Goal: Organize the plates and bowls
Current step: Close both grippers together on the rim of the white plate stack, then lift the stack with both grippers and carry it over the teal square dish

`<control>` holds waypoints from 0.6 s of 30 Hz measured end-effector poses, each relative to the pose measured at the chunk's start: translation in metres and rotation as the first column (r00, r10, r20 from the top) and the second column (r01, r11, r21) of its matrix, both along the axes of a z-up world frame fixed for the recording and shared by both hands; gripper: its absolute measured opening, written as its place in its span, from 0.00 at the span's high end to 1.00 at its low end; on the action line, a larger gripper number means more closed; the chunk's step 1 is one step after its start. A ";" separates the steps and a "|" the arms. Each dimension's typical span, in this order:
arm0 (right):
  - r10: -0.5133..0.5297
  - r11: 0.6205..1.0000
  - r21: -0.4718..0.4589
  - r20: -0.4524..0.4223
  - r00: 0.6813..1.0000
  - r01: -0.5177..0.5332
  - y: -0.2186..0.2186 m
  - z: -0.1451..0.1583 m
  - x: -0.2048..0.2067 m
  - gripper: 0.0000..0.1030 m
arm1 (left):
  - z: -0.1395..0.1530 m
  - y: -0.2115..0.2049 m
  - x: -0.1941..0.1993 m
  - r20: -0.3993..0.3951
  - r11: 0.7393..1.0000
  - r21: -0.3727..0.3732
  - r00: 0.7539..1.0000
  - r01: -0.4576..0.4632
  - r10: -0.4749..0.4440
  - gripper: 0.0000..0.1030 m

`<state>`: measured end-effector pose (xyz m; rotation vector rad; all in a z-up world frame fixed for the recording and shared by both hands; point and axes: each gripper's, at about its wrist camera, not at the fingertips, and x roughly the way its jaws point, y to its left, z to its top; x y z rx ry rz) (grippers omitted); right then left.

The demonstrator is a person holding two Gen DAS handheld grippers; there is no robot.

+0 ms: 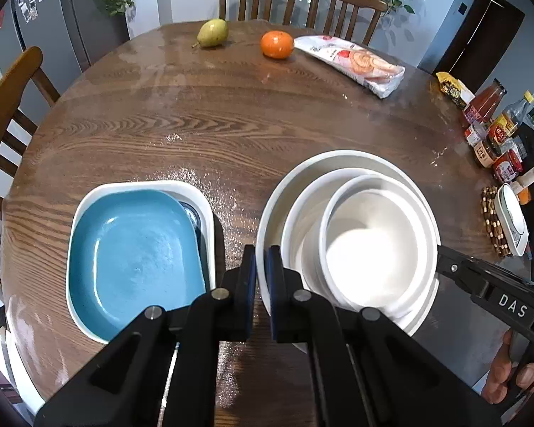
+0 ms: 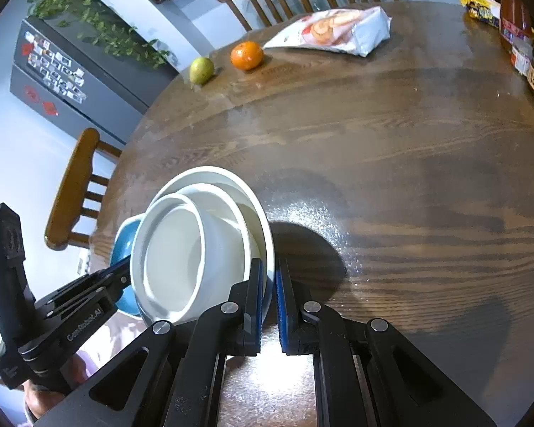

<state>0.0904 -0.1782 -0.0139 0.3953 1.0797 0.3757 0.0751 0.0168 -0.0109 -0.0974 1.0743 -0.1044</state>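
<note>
A stack of white dishes sits on the round wooden table: a wide white plate (image 1: 284, 192) holds a white bowl (image 1: 302, 213) with a smaller white bowl (image 1: 370, 245) nested in it. The stack also shows in the right wrist view (image 2: 195, 242). My left gripper (image 1: 262, 267) is shut on the plate's left rim. My right gripper (image 2: 270, 277) is shut on the plate's right rim (image 2: 267, 249). Left of the stack, a blue rounded plate (image 1: 131, 249) lies in a white rectangular dish (image 1: 199, 195).
A pear (image 1: 213, 32), an orange (image 1: 277, 45) and a snack bag (image 1: 356, 60) lie at the far side. Sauce bottles and jars (image 1: 491, 131) crowd the right edge beside a white dish on a beaded mat (image 1: 512, 224). Wooden chairs surround the table.
</note>
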 end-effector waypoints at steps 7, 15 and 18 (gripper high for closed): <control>0.006 1.000 0.002 0.030 1.000 -0.006 0.004 0.013 -0.005 0.90 | 0.012 0.003 -0.006 0.039 1.000 0.005 0.999 -0.011 0.011 0.99; 0.028 1.000 0.002 0.058 0.998 -0.029 0.015 0.025 -0.008 0.90 | 0.023 0.015 -0.012 0.072 0.999 0.004 0.997 -0.038 0.038 0.99; 0.041 0.999 0.002 0.065 0.997 -0.041 0.021 0.027 -0.007 0.90 | 0.026 0.021 -0.015 0.083 0.999 0.005 0.995 -0.053 0.052 0.99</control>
